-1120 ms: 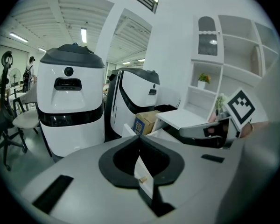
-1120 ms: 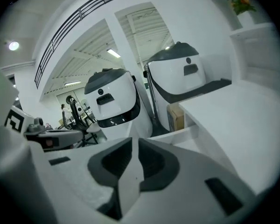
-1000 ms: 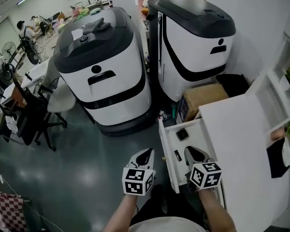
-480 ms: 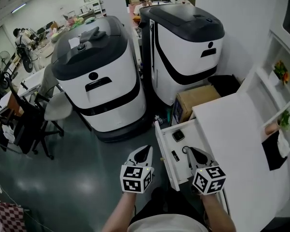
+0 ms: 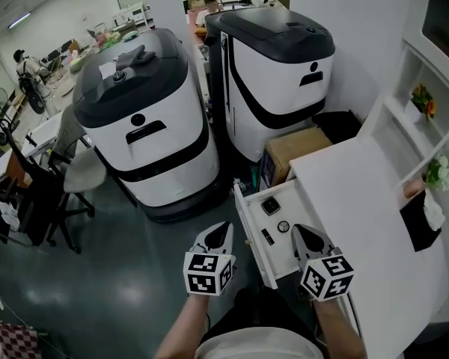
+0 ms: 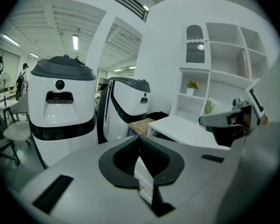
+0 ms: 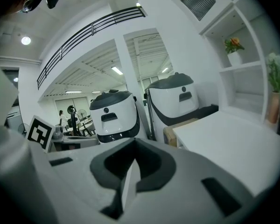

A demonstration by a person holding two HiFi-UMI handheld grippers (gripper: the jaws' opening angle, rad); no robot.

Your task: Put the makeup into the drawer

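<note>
The white drawer (image 5: pixel 248 226) stands pulled out from the white desk (image 5: pixel 359 215). In it lie a black square compact (image 5: pixel 270 206), a small round makeup item (image 5: pixel 283 226) and a slim black stick (image 5: pixel 267 237). My right gripper (image 5: pixel 298 232) hovers over the drawer's near end, shut with nothing between its pads; the round item lies just beyond its tip. In the right gripper view the right gripper (image 7: pixel 132 164) shows its jaws together. My left gripper (image 5: pixel 222 230) hangs over the floor to the left of the drawer, shut and empty. In its own view the left gripper (image 6: pixel 141 150) also looks shut.
Two big white-and-black machines (image 5: pixel 142 129) (image 5: pixel 277 66) stand beyond the drawer. A cardboard box (image 5: pixel 298 148) sits on the floor by the desk's far end. Wall shelves (image 5: pixel 423 126) with small plants are at the right. An office chair (image 5: pixel 75 178) stands at the left.
My right gripper has lifted off the drawer, and the round item now lies uncovered there. Both grippers sit a little higher, and the view has shifted.
</note>
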